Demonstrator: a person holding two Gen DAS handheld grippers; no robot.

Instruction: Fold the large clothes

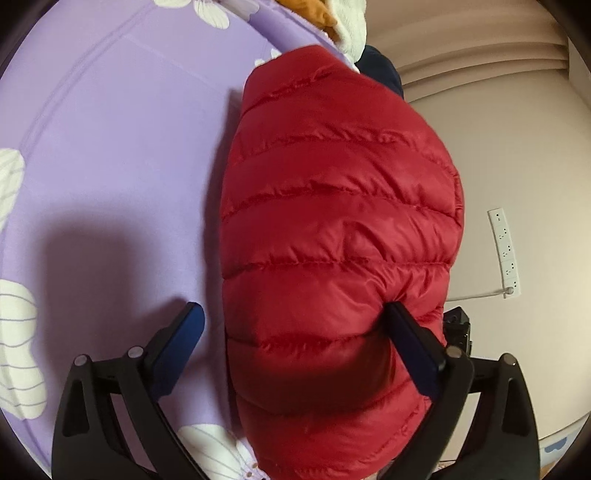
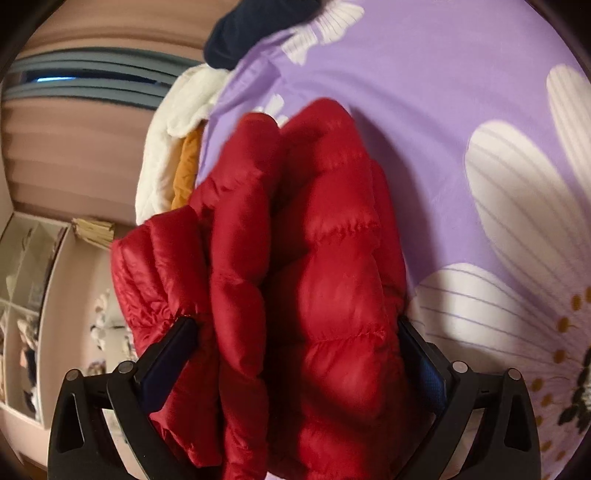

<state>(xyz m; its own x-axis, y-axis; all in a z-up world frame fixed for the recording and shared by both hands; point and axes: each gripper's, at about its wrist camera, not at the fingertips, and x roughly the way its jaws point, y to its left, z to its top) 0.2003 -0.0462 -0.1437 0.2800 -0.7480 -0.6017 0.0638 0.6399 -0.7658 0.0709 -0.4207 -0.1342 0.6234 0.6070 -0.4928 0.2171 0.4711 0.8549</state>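
The red down jacket point(image 1: 332, 229) is bundled into a thick, puffy roll and sits between our two claws, lifted or half-lifted over the edge of the bed, whose lilac flowered sheet point(image 1: 110, 147) spreads beside it. In the right wrist view we see several quilted layers point(image 2: 314, 277) stacked together, so the fold looks well along (we judge it is being gathered or carried, not opened out).

Our right claw point(image 2: 295, 343) has its fingers wide apart with the whole bundle wedged between them, both pads pressing the fabric, so it grips the jacket by its bulk. Our left claw point(image 1: 295, 321) is also spread: one finger point(image 1: 410, 332) digs into the jacket's side, while the other finger point(image 1: 184, 328) stands clear over the sheet, touching nothing. We read it as open, pushing but not pinching.

Beyond the jacket lie a white fleece point(image 2: 173, 147), an orange garment point(image 2: 188, 173) and a dark blue garment point(image 2: 251, 33) near the bed's edge.

The risk we see is slippage. The shell is slick and the filling springy, so a hold by squeeze alone may let inner layers slide out and the roll puff open. With part of it hanging past the mattress, a loose sleeve could drop toward the floor.
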